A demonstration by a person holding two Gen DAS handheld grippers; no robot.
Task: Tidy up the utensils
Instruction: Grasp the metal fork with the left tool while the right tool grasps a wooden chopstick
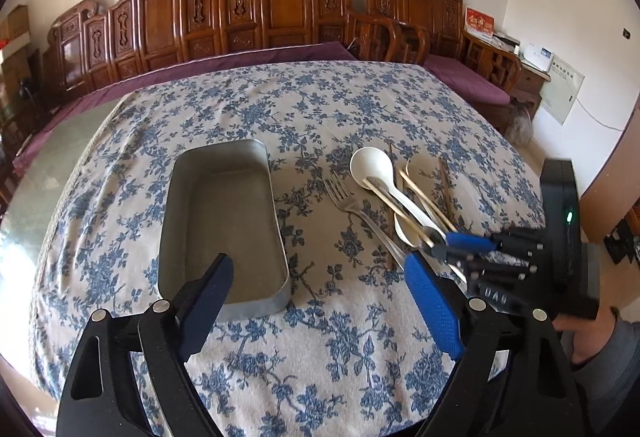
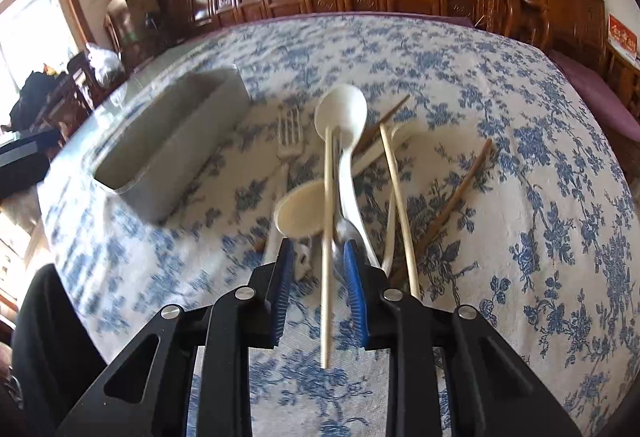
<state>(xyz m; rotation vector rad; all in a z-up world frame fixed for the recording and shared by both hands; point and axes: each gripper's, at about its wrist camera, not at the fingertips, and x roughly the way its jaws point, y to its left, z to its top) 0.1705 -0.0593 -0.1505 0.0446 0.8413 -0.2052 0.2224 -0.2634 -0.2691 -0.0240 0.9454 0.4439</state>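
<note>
- Your right gripper [image 2: 317, 269] is down in the utensil pile, fingers narrowly parted around a pale chopstick [image 2: 327, 237]. The motion blur keeps me from telling whether they have actually closed on it.
- Your left gripper [image 1: 316, 277] hangs with its fingers spread wide, holding nothing, near the metal tray [image 1: 224, 221].
- In the left wrist view the tray lies at about 9 o'clock from the pile on the flowered desk [image 1: 280, 105], and nothing shows inside it.
- The pile holds a white ladle spoon [image 1: 370, 163], a steel fork [image 1: 340, 195], a second pale chopstick [image 2: 396, 197], two dark wooden chopsticks [image 2: 460, 193] and a small cream spoon [image 2: 300, 211].
- The chopsticks look light, stiff and thin, so I expect they will roll or pivot; pinch near mid-length.
- The fork and ladle look smooth and likely slippery; take them by the handles.
- The pieces overlap, so lifting one may drag its neighbours.
- Raised letters on the right gripper [image 1: 496, 293] seem to read "DAS"; the red sign [image 1: 479, 21] is too small to read.
</note>
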